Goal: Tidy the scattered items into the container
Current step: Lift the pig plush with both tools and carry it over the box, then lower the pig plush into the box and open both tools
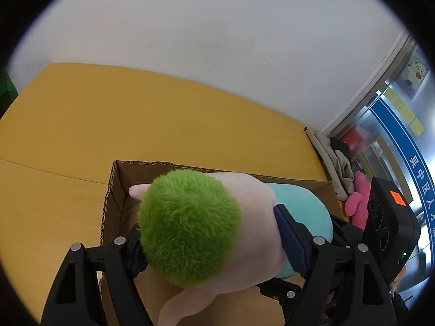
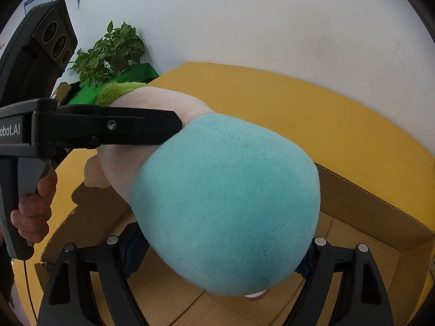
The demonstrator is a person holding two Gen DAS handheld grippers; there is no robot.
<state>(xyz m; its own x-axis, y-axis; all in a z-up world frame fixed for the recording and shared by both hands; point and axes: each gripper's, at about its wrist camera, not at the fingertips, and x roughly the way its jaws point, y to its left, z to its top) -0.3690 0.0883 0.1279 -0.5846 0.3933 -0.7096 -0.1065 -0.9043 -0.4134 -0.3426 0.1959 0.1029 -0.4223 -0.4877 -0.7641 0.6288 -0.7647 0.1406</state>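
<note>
A plush doll (image 1: pixel 244 217) with green fuzzy hair, a pale pink body and teal trousers (image 2: pixel 228 201) hangs over an open cardboard box (image 1: pixel 119 179). My left gripper (image 1: pixel 212 247) is shut on the doll's head and upper body. My right gripper (image 2: pixel 217 252) is shut on the doll's teal lower half; its fingertips are hidden behind the plush. The box also shows in the right wrist view (image 2: pixel 367 203), below the doll. The left gripper's finger (image 2: pixel 122 127) shows in the right wrist view, pressed against the pink body.
The box stands on a yellow table (image 1: pixel 136 125) against a white wall. A pink plush (image 1: pixel 359 203) and folded grey cloth (image 1: pixel 334 163) lie past the table's right end. A potted plant (image 2: pixel 108 51) stands beyond the far left corner.
</note>
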